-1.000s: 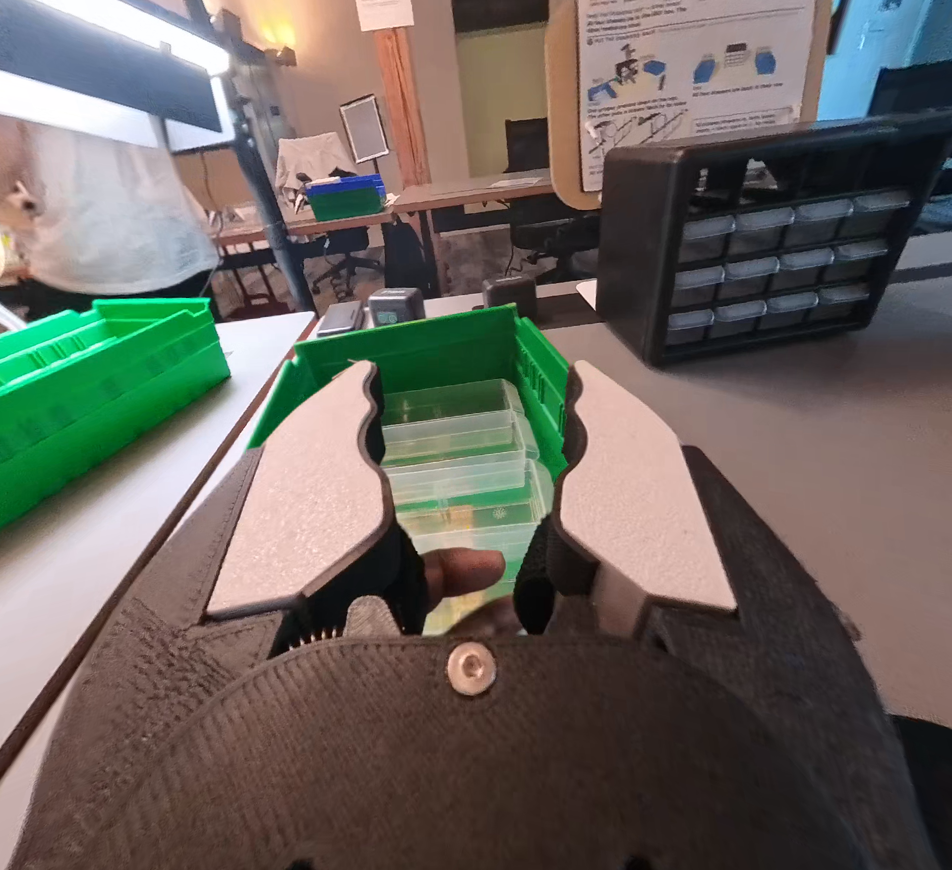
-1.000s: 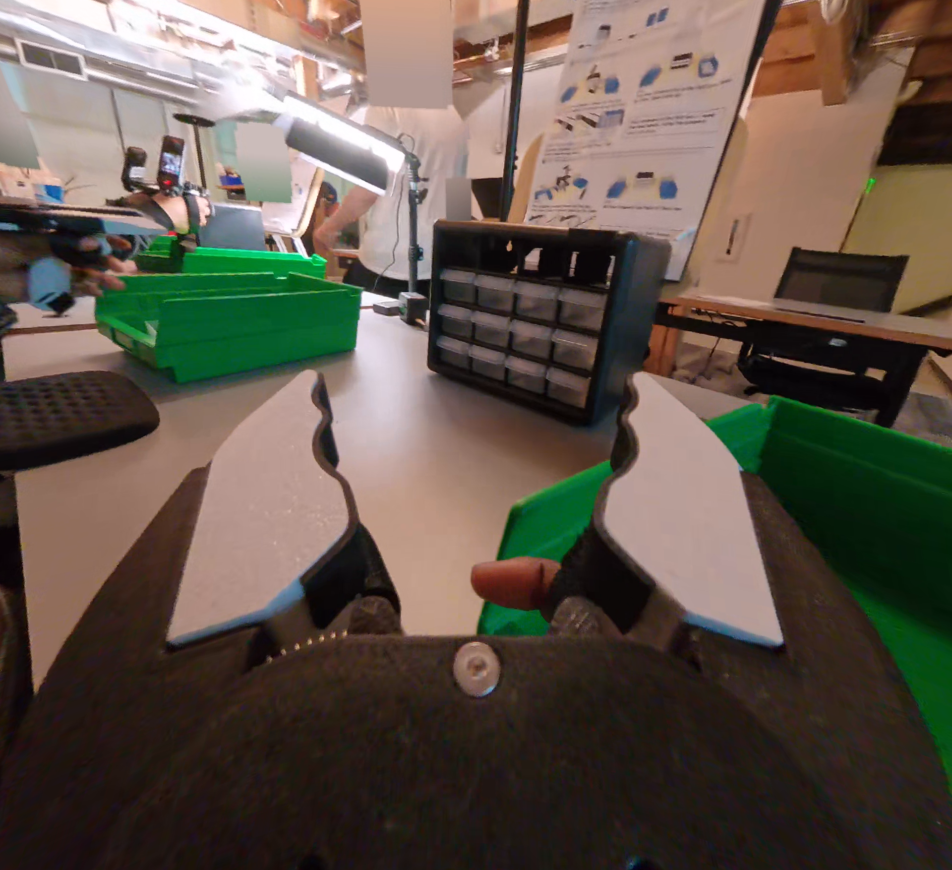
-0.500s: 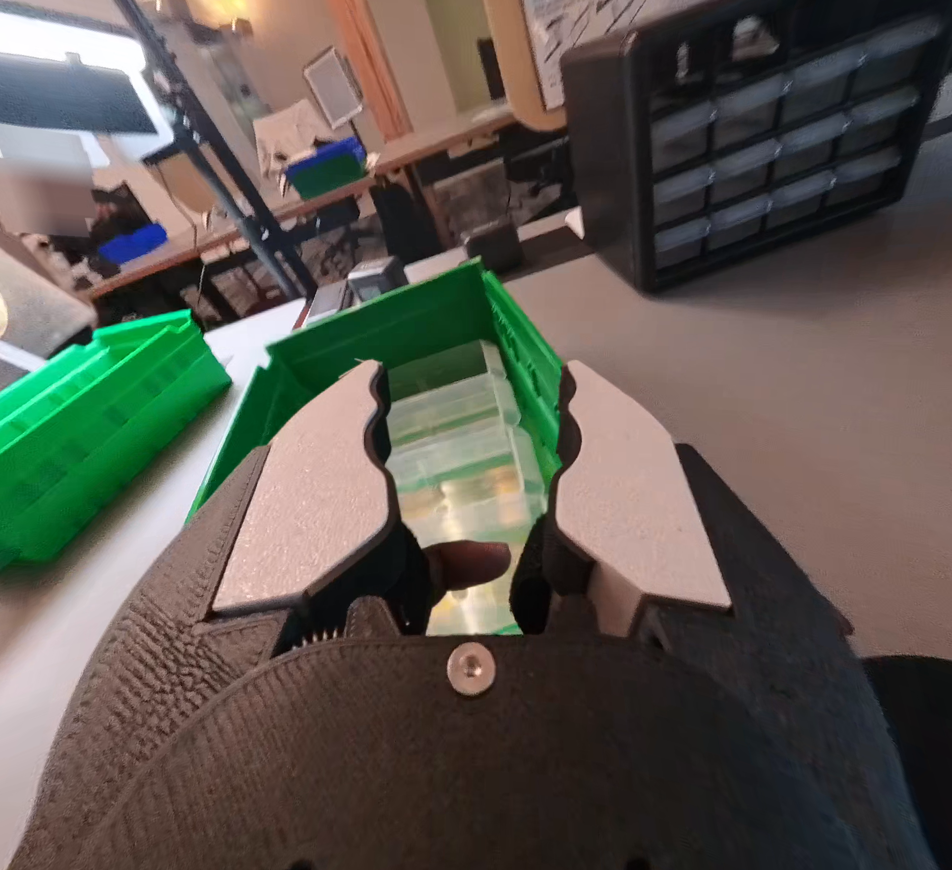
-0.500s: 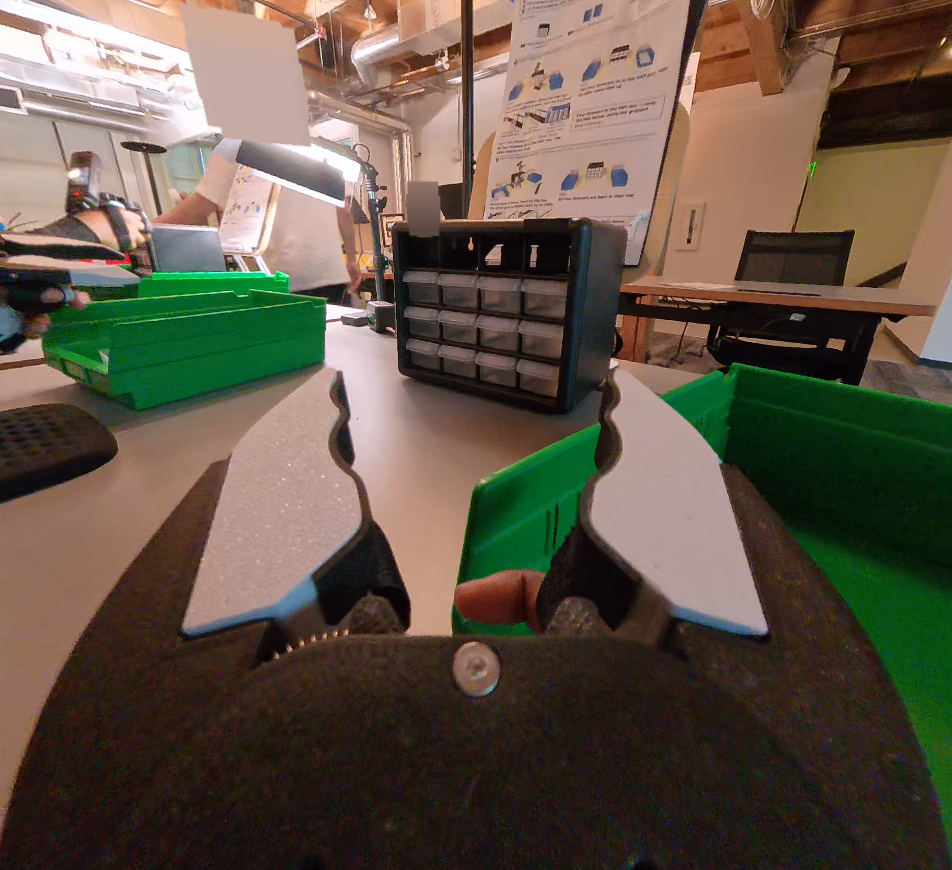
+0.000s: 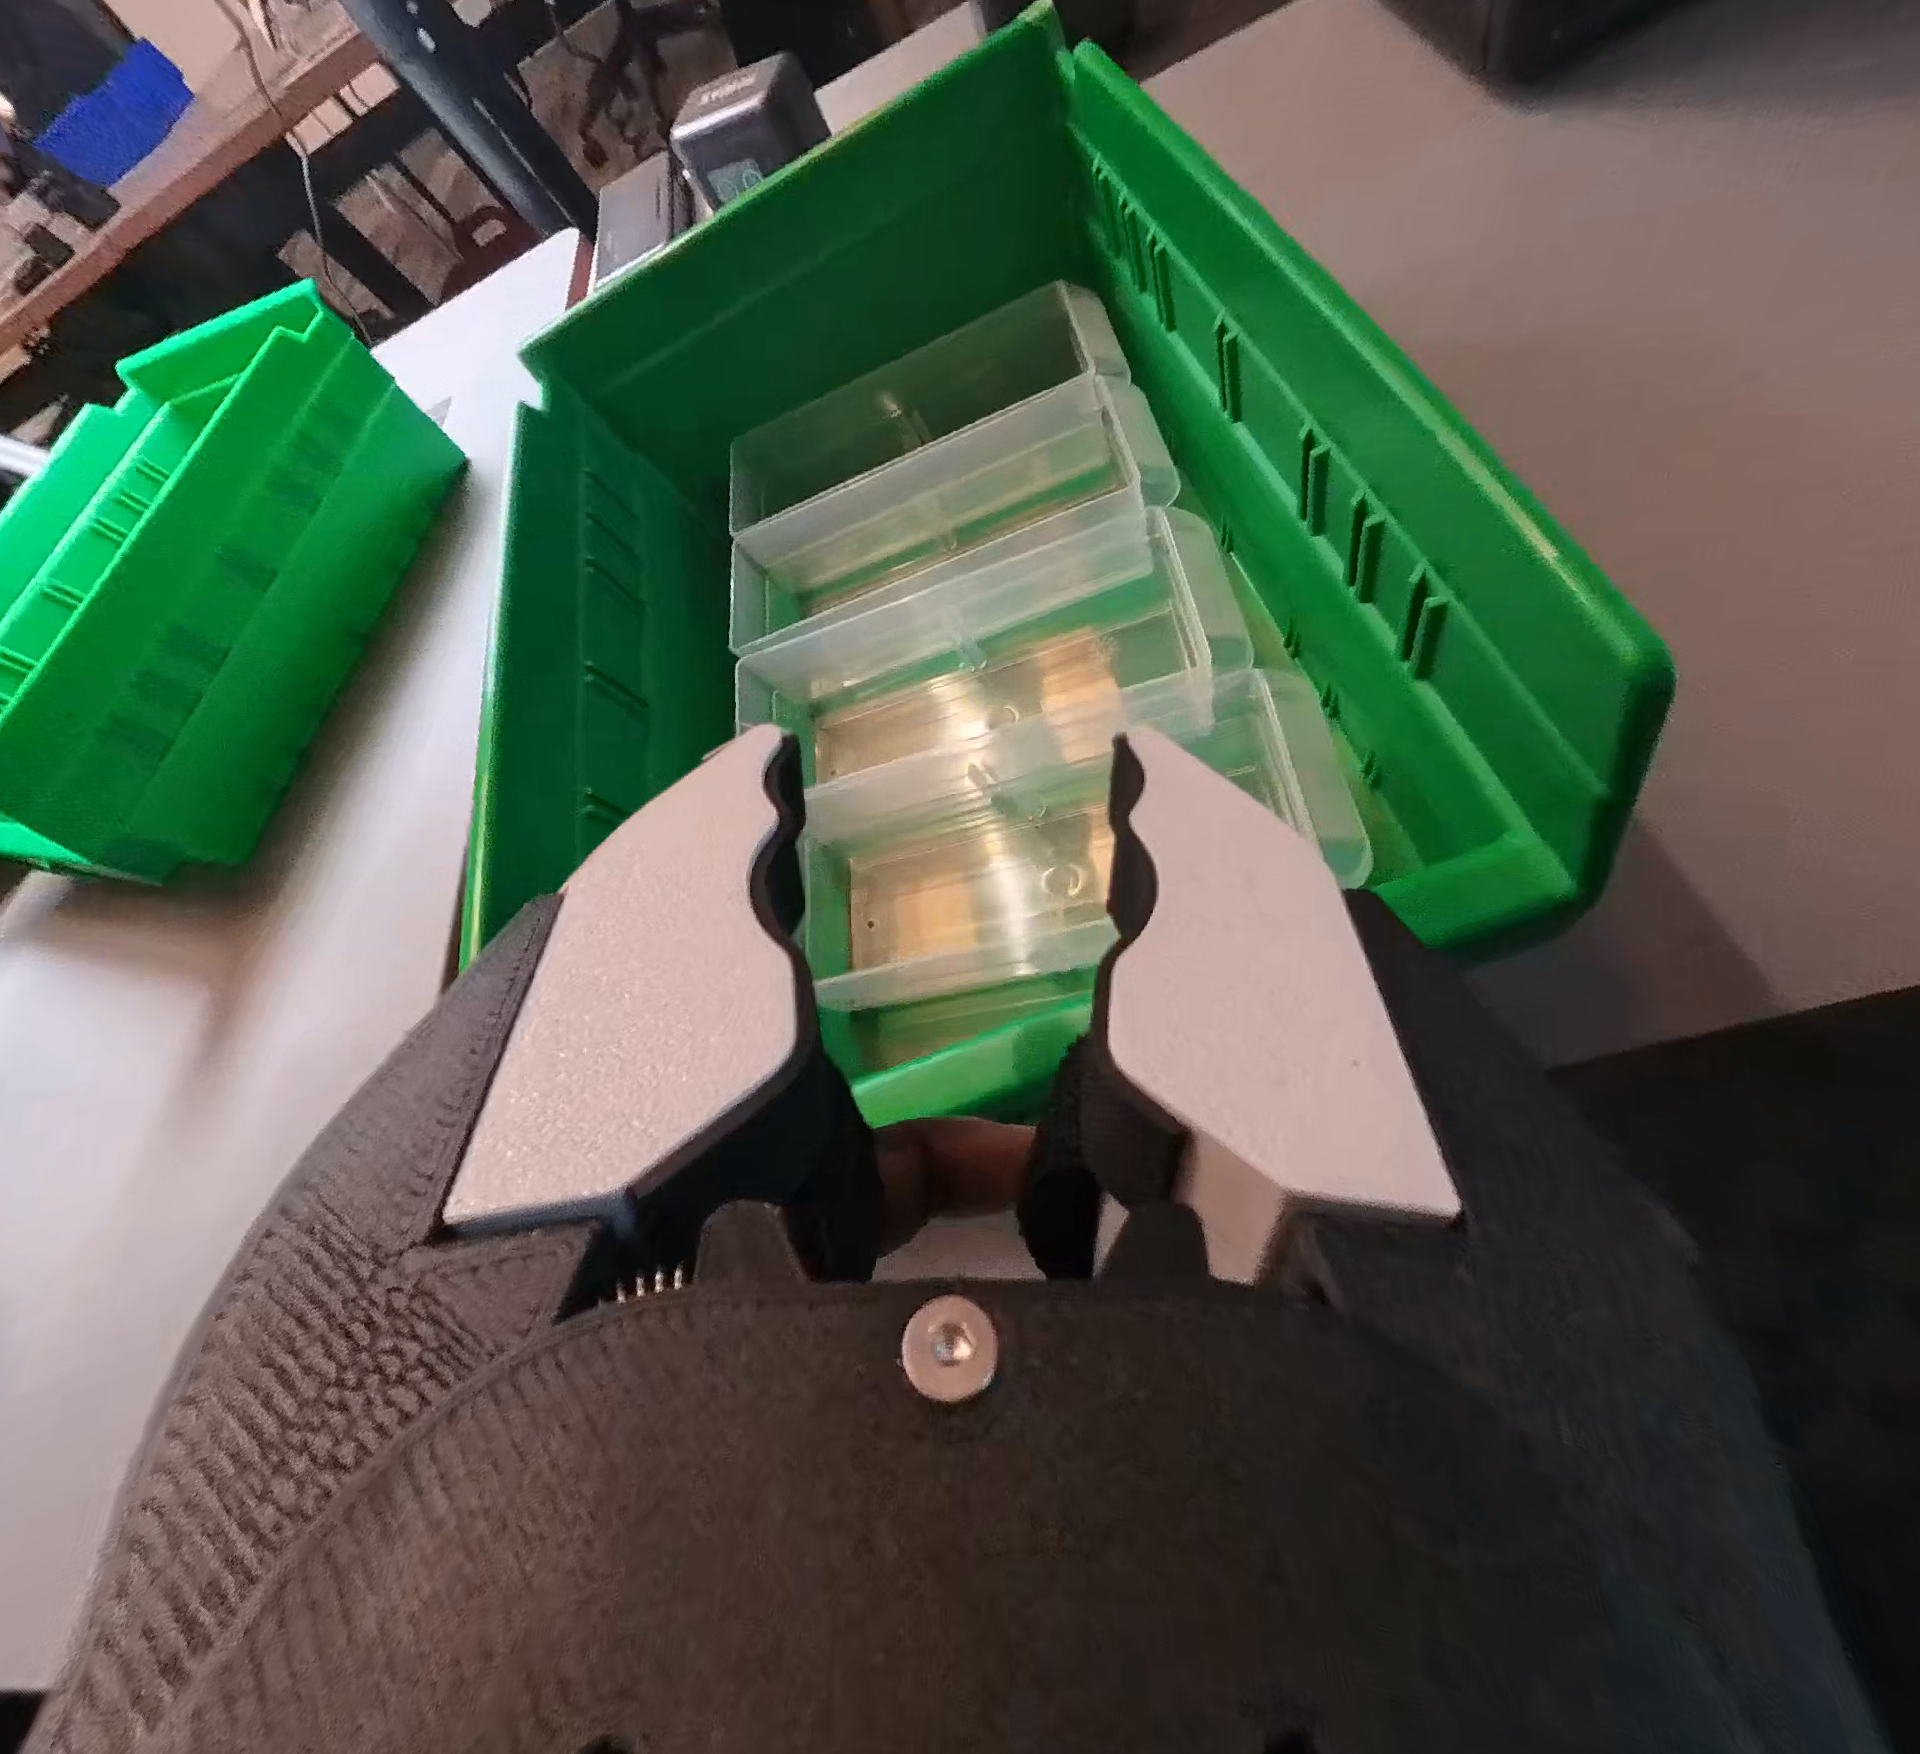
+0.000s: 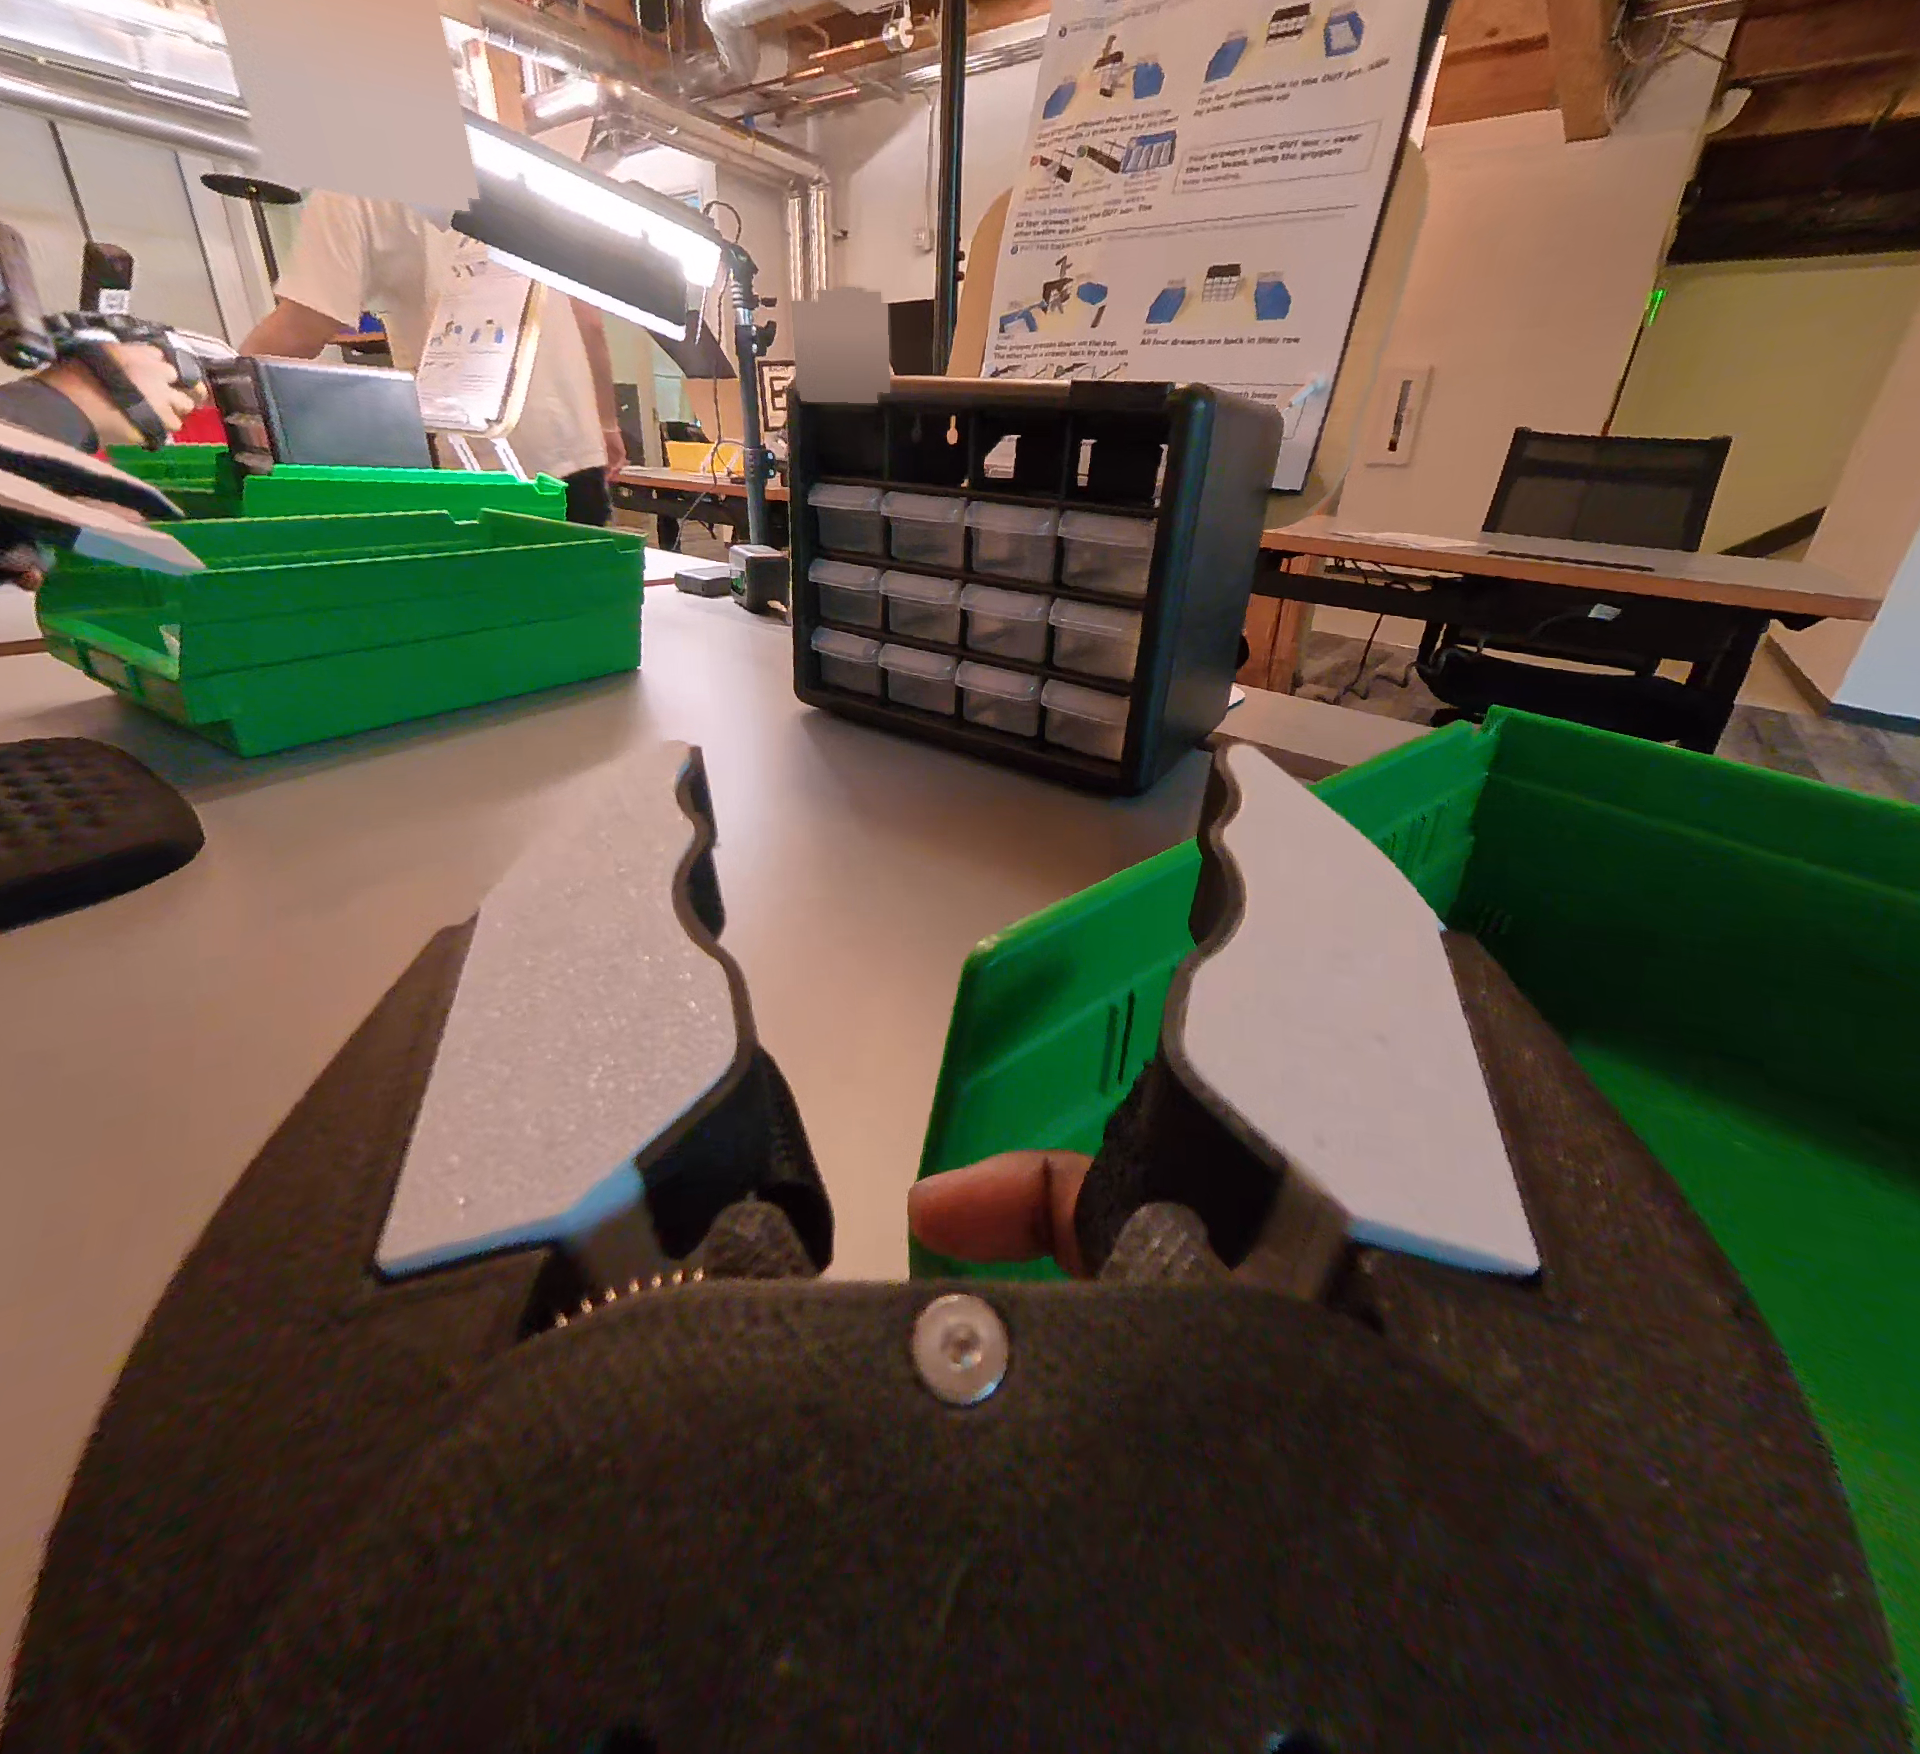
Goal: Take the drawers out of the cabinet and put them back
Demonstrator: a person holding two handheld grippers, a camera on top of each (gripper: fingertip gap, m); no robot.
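Left gripper [image 5: 951,748], jaws parted and empty, is aimed down at four clear plastic drawers [image 5: 966,624] stacked in the green bin [image 5: 1351,499] at frame centre, presumably for pickup. Right gripper [image 6: 956,769] is held open, empty, facing the black cabinet [image 6: 997,582], whose top row is vacant.

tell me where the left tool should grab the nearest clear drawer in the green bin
Grip the nearest clear drawer across its two short end walls, coming down from above. It lies open side up at the near end of the green bin, and the open left tool already straddles it, probably wide enough to close on it.
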